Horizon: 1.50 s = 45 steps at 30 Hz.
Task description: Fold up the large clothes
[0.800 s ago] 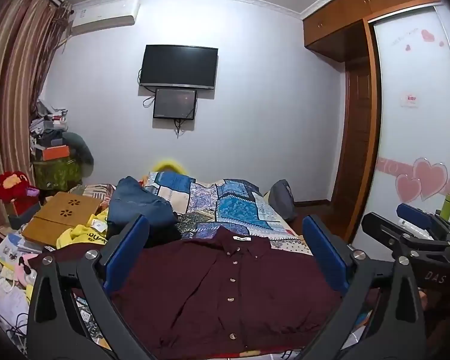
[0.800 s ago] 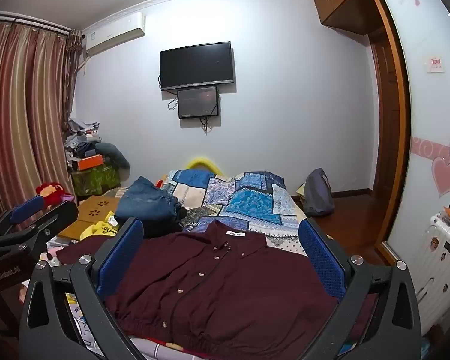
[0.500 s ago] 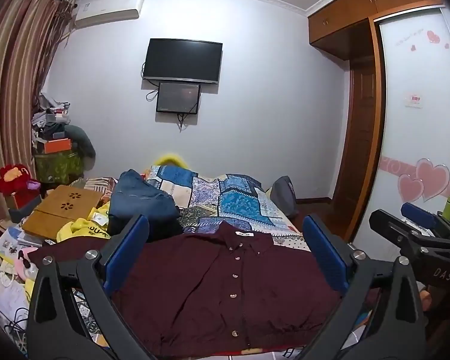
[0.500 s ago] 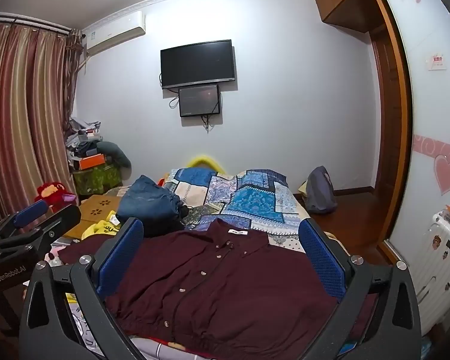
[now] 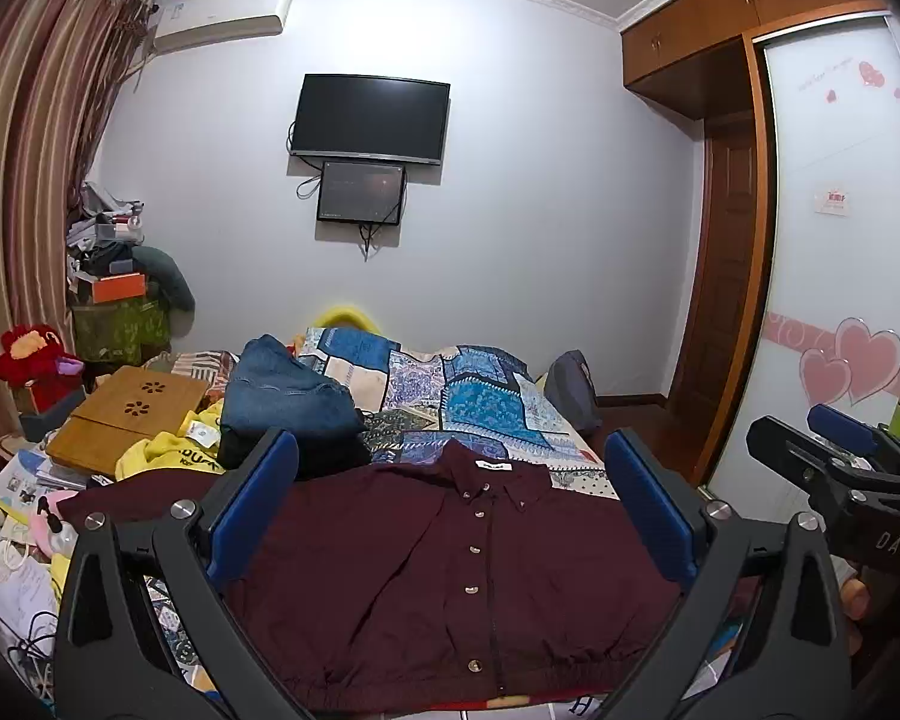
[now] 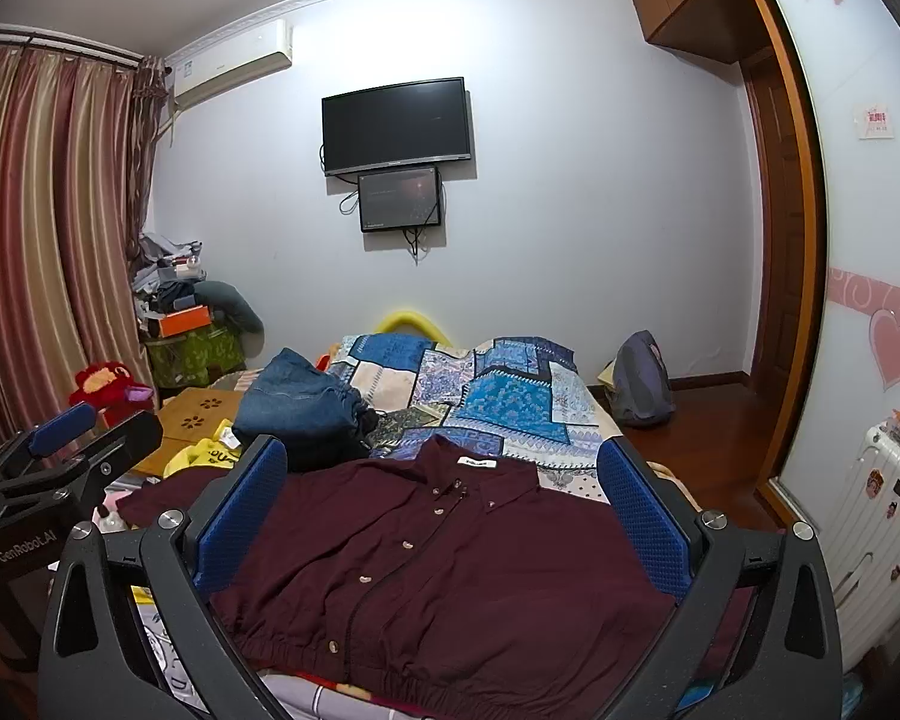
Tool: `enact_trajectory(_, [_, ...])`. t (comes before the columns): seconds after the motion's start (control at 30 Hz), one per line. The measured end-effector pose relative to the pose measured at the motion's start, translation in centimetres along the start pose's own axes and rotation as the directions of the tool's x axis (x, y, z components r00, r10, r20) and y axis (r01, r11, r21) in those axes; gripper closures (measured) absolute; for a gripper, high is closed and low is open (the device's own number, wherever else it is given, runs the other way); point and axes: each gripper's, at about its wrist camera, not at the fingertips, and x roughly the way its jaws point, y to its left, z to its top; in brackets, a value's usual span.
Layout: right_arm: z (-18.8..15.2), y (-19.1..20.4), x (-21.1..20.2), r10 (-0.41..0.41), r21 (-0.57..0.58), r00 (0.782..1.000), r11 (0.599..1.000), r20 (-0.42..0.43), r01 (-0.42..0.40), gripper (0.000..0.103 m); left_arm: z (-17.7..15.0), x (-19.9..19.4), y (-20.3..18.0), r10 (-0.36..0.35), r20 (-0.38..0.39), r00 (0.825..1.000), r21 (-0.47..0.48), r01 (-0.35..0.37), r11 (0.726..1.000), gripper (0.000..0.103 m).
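A dark maroon button-up shirt lies flat and face up on the bed, collar toward the far wall, hem at the near edge; it also shows in the right wrist view. My left gripper is open and empty, held above the shirt's near half. My right gripper is open and empty, also above the shirt. The right gripper shows at the right edge of the left wrist view; the left gripper shows at the left edge of the right wrist view.
A patchwork quilt covers the bed. Folded jeans, a yellow garment and a wooden lap desk lie at the left. A backpack sits on the floor and a white suitcase stands at the right.
Both views have drifted slightly; the shirt sits a little lower and nearer in view. Both grippers stay open and the shirt has not moved.
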Motion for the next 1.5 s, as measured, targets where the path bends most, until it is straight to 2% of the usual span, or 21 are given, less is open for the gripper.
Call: enact_trajectory(1.5, [-0.5,-0.1,0.3,0.004,0.004,1.0,1.0,-0.017,-0.004,0.0,-1.0,0.4,0.9,0.004,-0.018,1.0,-0.021,-0.004,1.0,0.0])
